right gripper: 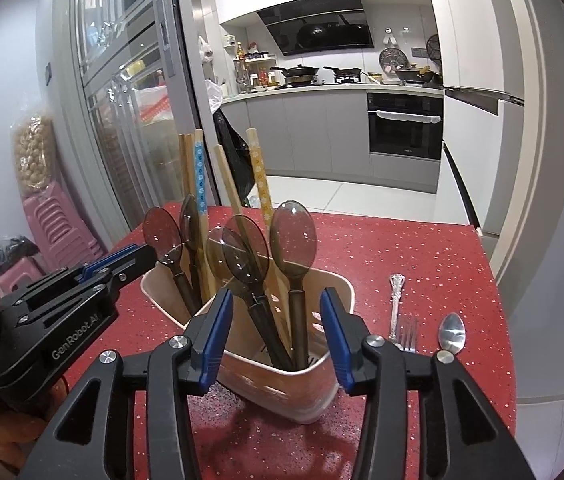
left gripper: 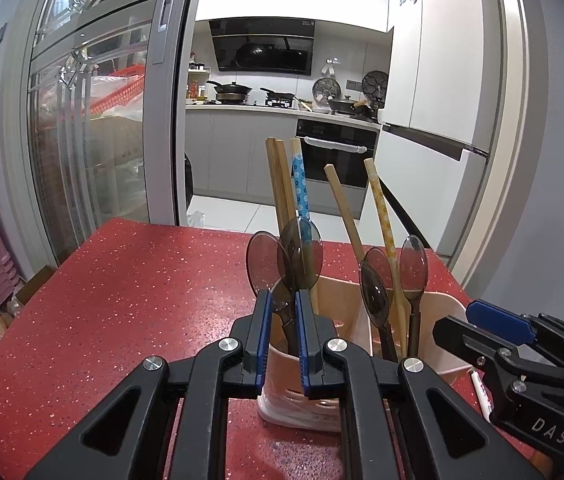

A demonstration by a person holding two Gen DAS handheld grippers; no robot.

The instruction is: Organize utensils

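Where the red tabletop (right gripper: 421,256) has its sparkly spots, a pink holder (right gripper: 282,384) stands near the front edge. It has more than one part inside. Dark see-through spoons and wooden chopsticks stand up in it with their tops in the air.

In the left wrist view, the left tool (left gripper: 282,300) is squeezed on the dark handle of one smoky spoon (left gripper: 301,248). Its blue pads sit close together with the handle between them. That spoon stands in the left part of the holder, next to a chopstick with blue flowers (left gripper: 301,188). A chopstick with yellow flowers (left gripper: 381,212) leans in the right part, between two more spoons.

The right tool (right gripper: 278,304) hangs just in front of the holder. Its two blue pads are wide apart and hold nothing. The near corner of the holder shows between them.

On the tabletop to the right of the holder lie a silver fork (right gripper: 399,312) and a silver spoon (right gripper: 452,333), side by side. They are not in the holder.

Behind the tabletop there is a kitchen with a black oven (right gripper: 403,128).
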